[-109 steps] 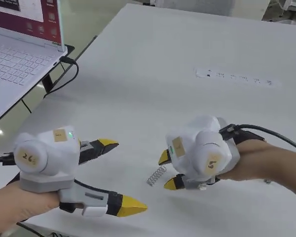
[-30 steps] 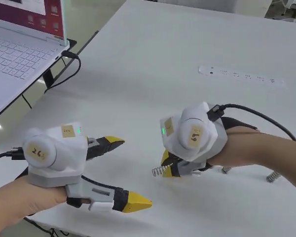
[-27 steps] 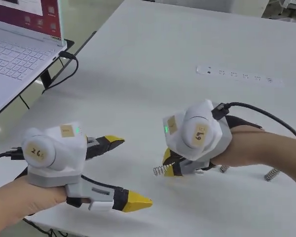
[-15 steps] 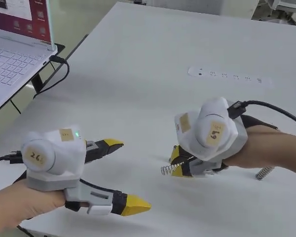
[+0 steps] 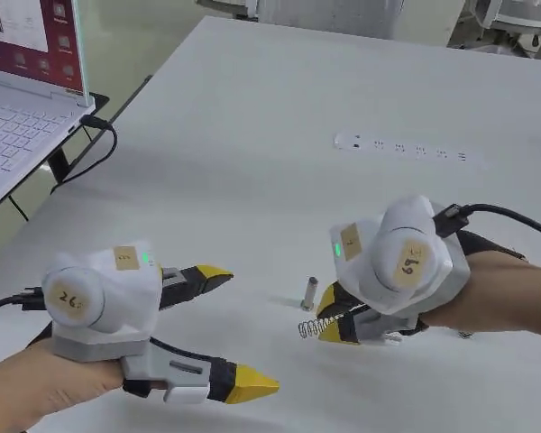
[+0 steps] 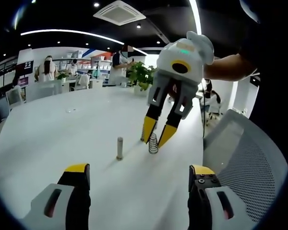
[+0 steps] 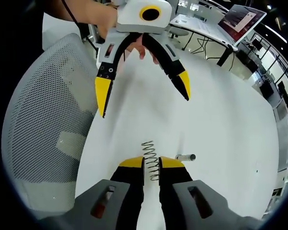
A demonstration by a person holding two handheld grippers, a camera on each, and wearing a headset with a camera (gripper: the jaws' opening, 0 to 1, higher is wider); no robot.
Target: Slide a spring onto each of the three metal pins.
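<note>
My right gripper (image 5: 328,316) is pinched on a spring (image 5: 307,327), just beside the upright metal pin (image 5: 310,293) on the white table (image 5: 279,117). My left gripper (image 5: 234,329) hangs wide open, holding nothing. A laptop (image 5: 18,99) stands off the table's left edge and a power strip (image 5: 401,147) lies farther back.

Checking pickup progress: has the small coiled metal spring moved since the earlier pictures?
Yes. Clamped in the right gripper, the small coiled metal spring has shifted rightward, toward the left end of the white power strip, beside a short metal pin.
</note>
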